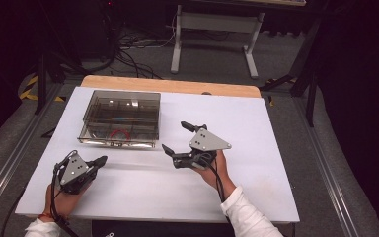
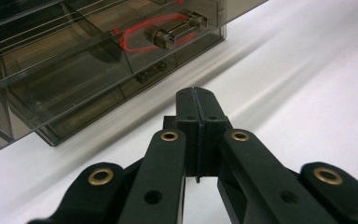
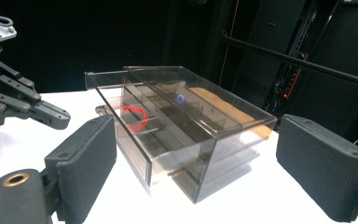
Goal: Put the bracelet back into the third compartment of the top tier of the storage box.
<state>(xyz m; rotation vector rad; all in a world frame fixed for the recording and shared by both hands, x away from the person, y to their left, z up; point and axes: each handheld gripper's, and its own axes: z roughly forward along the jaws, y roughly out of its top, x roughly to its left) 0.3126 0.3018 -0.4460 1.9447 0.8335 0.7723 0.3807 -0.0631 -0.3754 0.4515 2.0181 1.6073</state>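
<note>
A smoked clear drawer box (image 1: pixel 121 118) is seen on the white bench (image 1: pixel 256 187), towards the far left, w/ a bare wooden strip (image 1: pixel 170 85) behind it. In the high view the box's long axis is seen running left-right across the bench, drawer fronts turned to the person's side. A red ring (image 1: pixel 120 134) is made out through the wall at the near edge.

Left claw (image 1: pixel 100 160) is held low at the near left, tips aimed right & slightly away, jaws pressed together w/ nothing between them. Right claw (image 1: pixel 177 137) is held just right of the box's near right corner, jaws spread wide & aimed left at it; nothing is gripped, box not touched.

Details given by the left gripper view, not by the high view: a small metal knob handle (image 2: pixel 164 38) on the drawer front, ringed by the red loop (image 2: pixel 154 32), & a dark latch (image 2: pixel 150 73) lower on the front. The closed tips (image 2: pixel 196 105) are seen short of the box, bench between.

Right gripper view adds the inner dividers, a top drawer (image 3: pixel 116 100) slid partly out towards the left claw (image 3: pixel 51 116), & a small blue dot (image 3: pixel 181 99) on the lid. The box (image 3: pixel 205 140) is framed between the open jaws (image 3: pixel 191 163), corner-on.
</note>
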